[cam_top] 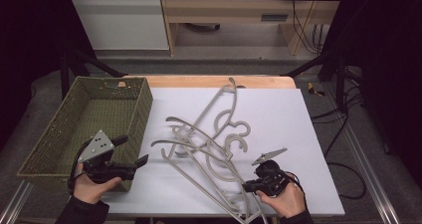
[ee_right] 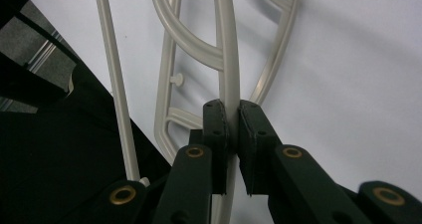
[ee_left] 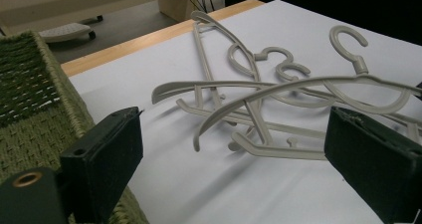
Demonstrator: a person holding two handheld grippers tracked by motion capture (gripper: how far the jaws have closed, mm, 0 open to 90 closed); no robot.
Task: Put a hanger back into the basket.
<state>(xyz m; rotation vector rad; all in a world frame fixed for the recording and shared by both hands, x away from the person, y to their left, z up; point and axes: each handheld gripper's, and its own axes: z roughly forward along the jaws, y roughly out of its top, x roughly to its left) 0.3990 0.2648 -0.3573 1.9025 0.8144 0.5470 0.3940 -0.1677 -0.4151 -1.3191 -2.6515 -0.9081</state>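
White sheeting covers my table [cam_top: 298,134], with a tangled pile of beige plastic coat hangers [cam_top: 209,144] at centre. At five o'clock my right gripper [ee_right: 230,129] pinches one hanger's bar [ee_right: 228,59] tight. At eight o'clock my left gripper [ee_left: 234,159] hangs with jaws wide, nothing between them, beside the olive woven basket [cam_top: 139,112].

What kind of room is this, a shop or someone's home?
Probably a lab or workshop set up for recording. A person's hands hold camera-bearing grippers, the left gripper and right gripper, over a white-topped table framed by black rails, with loose cables on the floor.
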